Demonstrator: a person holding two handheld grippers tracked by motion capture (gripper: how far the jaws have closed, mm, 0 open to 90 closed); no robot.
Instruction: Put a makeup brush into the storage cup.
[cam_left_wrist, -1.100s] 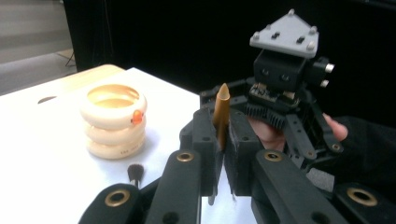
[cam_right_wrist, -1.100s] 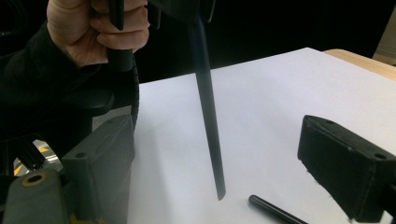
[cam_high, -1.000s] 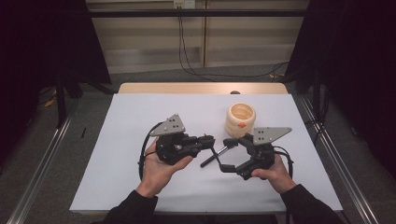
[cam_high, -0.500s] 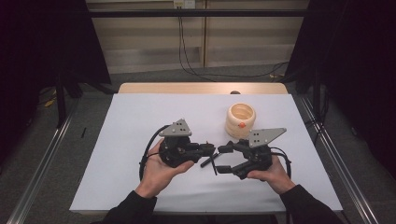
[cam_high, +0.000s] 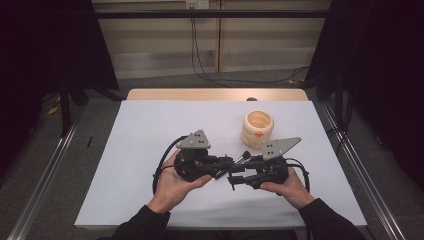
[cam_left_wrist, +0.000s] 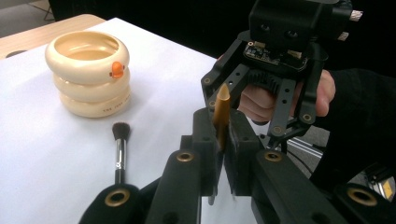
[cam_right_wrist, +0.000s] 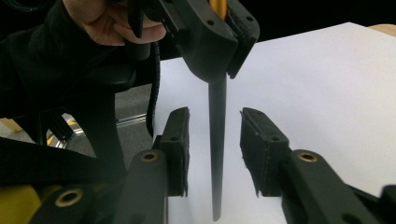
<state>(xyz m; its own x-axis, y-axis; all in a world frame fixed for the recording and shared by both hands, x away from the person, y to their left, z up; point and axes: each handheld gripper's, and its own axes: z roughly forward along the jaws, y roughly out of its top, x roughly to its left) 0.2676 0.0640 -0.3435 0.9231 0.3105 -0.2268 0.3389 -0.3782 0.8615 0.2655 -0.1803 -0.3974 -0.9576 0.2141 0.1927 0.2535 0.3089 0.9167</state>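
Note:
My left gripper (cam_left_wrist: 222, 128) is shut on a thin black stick (cam_right_wrist: 217, 140) with a yellow-orange end (cam_left_wrist: 221, 109), held in front of the person at mid-table. My right gripper (cam_right_wrist: 215, 149) faces the left gripper (cam_high: 227, 164) tip to tip. The right jaws have just been closing with the stick's black shaft between them, and a gap still shows on each side of it. A small makeup brush (cam_left_wrist: 120, 144) lies on the white sheet beside the grippers, bristles toward a cream ringed holder (cam_high: 258, 128).
The cream holder (cam_left_wrist: 88, 72) has an orange dot on its side and stands just behind the grippers, right of centre. A white sheet (cam_high: 150, 130) covers the table, with a wooden edge (cam_high: 200, 94) at the back. Metal rails run along both sides.
The right gripper's jaws have drawn closer together around the stick. Both hands have edged slightly toward each other; the left gripper still holds the stick.

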